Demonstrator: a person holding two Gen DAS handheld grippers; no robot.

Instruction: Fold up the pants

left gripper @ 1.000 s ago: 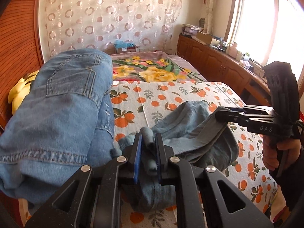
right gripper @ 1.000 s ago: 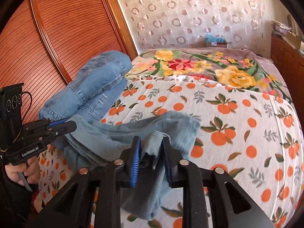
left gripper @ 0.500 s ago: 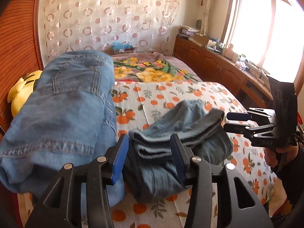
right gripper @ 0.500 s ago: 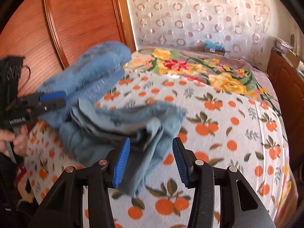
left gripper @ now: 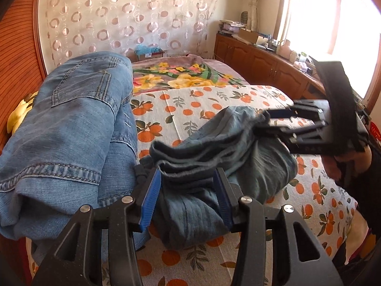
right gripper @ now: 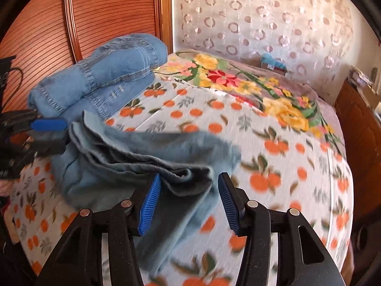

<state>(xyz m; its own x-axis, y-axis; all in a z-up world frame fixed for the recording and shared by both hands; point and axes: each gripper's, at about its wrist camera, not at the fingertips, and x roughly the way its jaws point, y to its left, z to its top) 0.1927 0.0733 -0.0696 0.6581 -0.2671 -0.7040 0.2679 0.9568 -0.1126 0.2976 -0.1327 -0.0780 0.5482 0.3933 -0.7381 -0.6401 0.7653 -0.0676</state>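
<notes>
The folded grey-blue pants (left gripper: 221,157) lie bunched on the orange-print bedspread (left gripper: 204,102); they also show in the right wrist view (right gripper: 133,162). My left gripper (left gripper: 188,200) is open, its blue pads either side of the pants' near edge. My right gripper (right gripper: 190,202) is open, its pads straddling the pants' other end. The right gripper shows in the left wrist view (left gripper: 283,121) at the pants' far right end. The left gripper shows in the right wrist view (right gripper: 45,133) at the pants' left end.
A pile of folded light-blue jeans (left gripper: 69,131) lies just left of the pants against the wooden headboard (right gripper: 47,23). A floral blanket (left gripper: 178,76) covers the far bed. Wooden cabinets (left gripper: 262,64) run along the window wall. A yellow pillow (left gripper: 16,116) sits far left.
Both grippers were shut on the pants a second ago, then opened and let them drop onto the bed. Both stay open and have moved slightly around the bundle.
</notes>
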